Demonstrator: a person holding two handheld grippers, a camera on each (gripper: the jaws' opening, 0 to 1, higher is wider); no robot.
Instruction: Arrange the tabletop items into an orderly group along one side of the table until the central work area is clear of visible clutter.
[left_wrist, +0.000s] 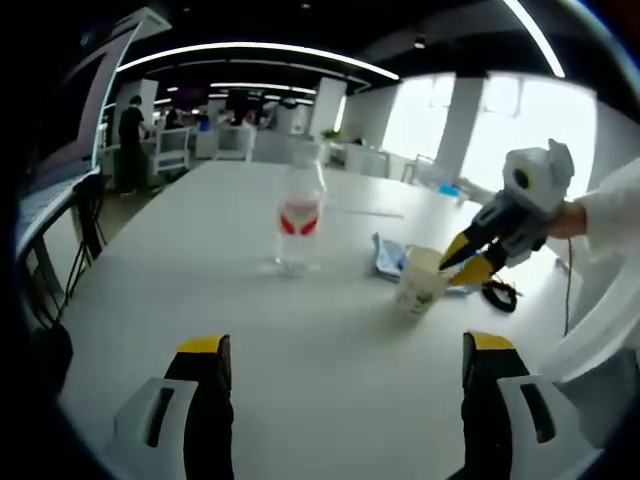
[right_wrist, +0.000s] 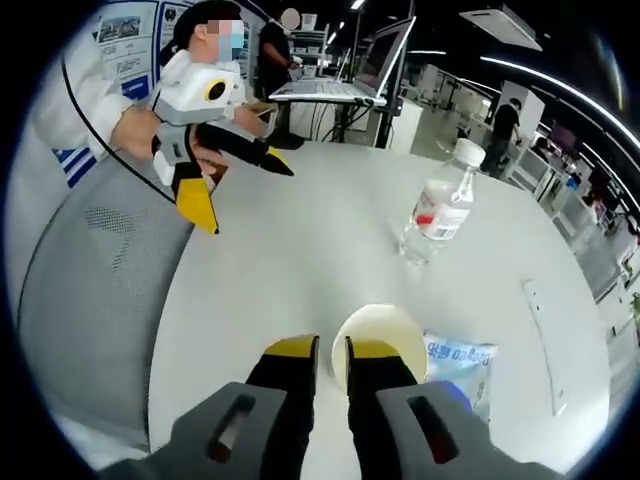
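A white paper cup (left_wrist: 420, 282) with a green print stands on the white table (left_wrist: 300, 380), right of centre. My right gripper (left_wrist: 468, 264) comes in from the right and is shut on the cup's rim. In the right gripper view the cup (right_wrist: 392, 325) has one jaw inside it and one outside, with my right gripper (right_wrist: 332, 352) nearly closed on the wall. A clear water bottle (left_wrist: 298, 220) with a red label stands upright further back; the bottle (right_wrist: 438, 207) is apart from the cup. My left gripper (left_wrist: 345, 350) is open over bare table, and the left gripper (right_wrist: 240, 185) hangs spread above the table's edge.
A blue and white packet (left_wrist: 388, 255) lies flat just behind the cup, touching the packet (right_wrist: 458, 362) side. A black cable loop (left_wrist: 497, 293) rests near the right edge. A grey chair (right_wrist: 90, 280) stands by the table. A thin white strip (right_wrist: 540, 330) lies on the tabletop.
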